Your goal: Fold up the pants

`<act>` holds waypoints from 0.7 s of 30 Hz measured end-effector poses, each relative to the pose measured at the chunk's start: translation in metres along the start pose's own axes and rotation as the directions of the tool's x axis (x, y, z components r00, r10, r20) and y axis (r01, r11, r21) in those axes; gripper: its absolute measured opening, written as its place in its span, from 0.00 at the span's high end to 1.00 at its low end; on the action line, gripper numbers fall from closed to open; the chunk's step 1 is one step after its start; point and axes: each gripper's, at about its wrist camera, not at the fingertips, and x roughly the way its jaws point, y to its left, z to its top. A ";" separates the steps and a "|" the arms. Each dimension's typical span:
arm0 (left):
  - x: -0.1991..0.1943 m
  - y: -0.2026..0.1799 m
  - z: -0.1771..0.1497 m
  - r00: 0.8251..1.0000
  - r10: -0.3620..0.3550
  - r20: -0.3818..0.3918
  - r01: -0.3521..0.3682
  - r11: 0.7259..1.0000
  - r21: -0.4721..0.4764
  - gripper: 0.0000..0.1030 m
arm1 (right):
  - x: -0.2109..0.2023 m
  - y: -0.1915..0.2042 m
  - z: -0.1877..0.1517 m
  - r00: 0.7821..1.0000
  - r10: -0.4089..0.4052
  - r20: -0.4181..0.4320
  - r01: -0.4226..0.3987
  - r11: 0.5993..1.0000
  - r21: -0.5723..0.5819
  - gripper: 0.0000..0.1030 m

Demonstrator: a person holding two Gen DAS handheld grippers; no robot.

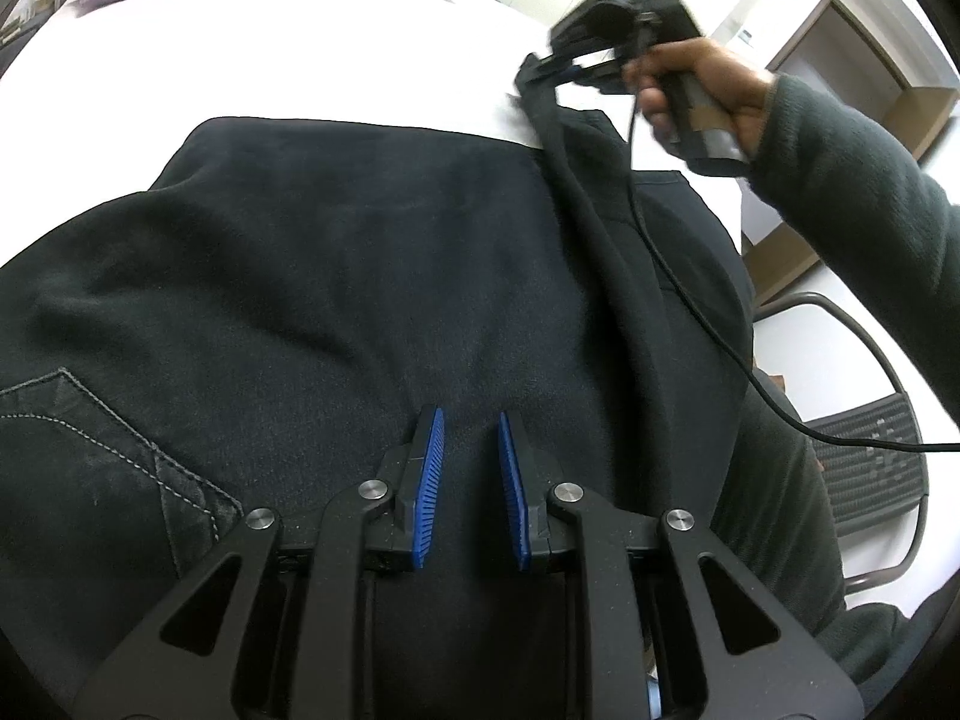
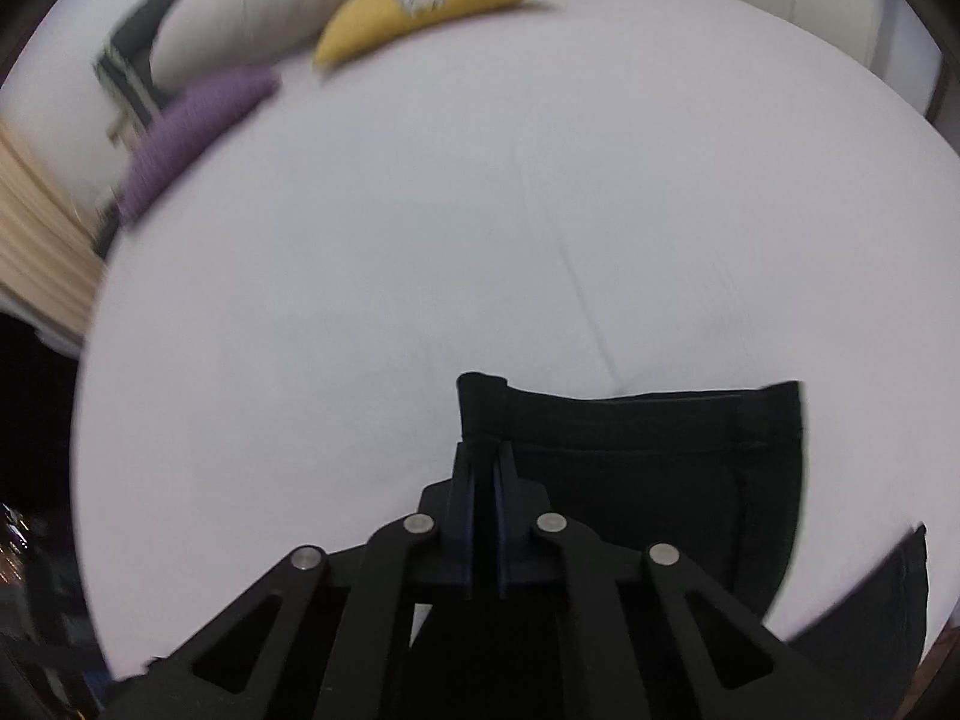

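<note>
Matt dark cloth pants

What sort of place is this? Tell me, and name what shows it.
Most likely a bedroom: the dark pants lie on a wide white bed sheet, with a yellow pillow and a purple pillow at its far end. A mesh chair stands beside it.

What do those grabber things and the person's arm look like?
Each is a black frame of hinged bars with round silver pivot pins. The left gripper has two blue ribbed pads. The right gripper has a boxy black body with a handle, and a thin black cable trails from it. The person's hand comes out of a dark grey-green fleecy sleeve.
</note>
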 end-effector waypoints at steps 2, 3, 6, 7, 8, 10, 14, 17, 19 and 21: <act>0.000 -0.001 0.000 1.000 0.003 0.000 -0.003 1.000 -0.001 0.82 | -0.022 -0.018 -0.003 0.997 0.059 0.054 -0.062 0.996 0.057 0.95; 0.000 -0.002 0.001 1.000 0.005 0.000 -0.005 1.000 -0.001 0.82 | -0.038 -0.032 -0.007 0.991 0.096 0.092 -0.105 0.990 0.092 0.95; 0.002 -0.004 0.001 1.000 0.011 -0.001 -0.011 1.000 -0.003 0.82 | -0.074 -0.064 -0.023 0.974 0.142 0.175 -0.171 0.972 0.160 0.95; 0.001 -0.005 0.001 1.000 0.012 -0.001 -0.012 1.000 -0.003 0.82 | -0.090 -0.083 -0.033 0.964 0.156 0.215 -0.199 0.961 0.193 0.95; 0.001 -0.005 0.000 1.000 0.012 -0.001 -0.012 1.000 -0.005 0.82 | -0.099 -0.087 -0.037 0.958 0.162 0.235 -0.214 0.953 0.213 0.95; 0.002 -0.006 0.000 1.000 0.015 -0.002 -0.015 1.000 -0.008 0.82 | -0.118 -0.109 -0.056 0.948 0.160 0.276 -0.237 0.932 0.274 0.95; 0.002 -0.008 0.002 1.000 0.023 -0.008 -0.024 1.000 -0.013 0.82 | -0.144 -0.175 -0.104 0.918 0.150 0.367 -0.310 0.848 0.429 0.95; 0.005 -0.009 0.004 0.999 0.027 -0.017 -0.028 0.999 -0.026 0.82 | -0.147 -0.211 -0.145 0.910 0.126 0.395 -0.332 0.791 0.513 0.95; 0.006 -0.008 0.007 0.999 0.031 -0.022 -0.031 0.999 -0.035 0.82 | -0.145 -0.233 -0.170 0.917 0.106 0.385 -0.323 0.762 0.561 0.95; 0.008 -0.008 0.010 0.999 0.035 -0.029 -0.036 0.998 -0.046 0.82 | -0.139 -0.252 -0.187 0.915 0.113 0.388 -0.347 0.709 0.613 0.95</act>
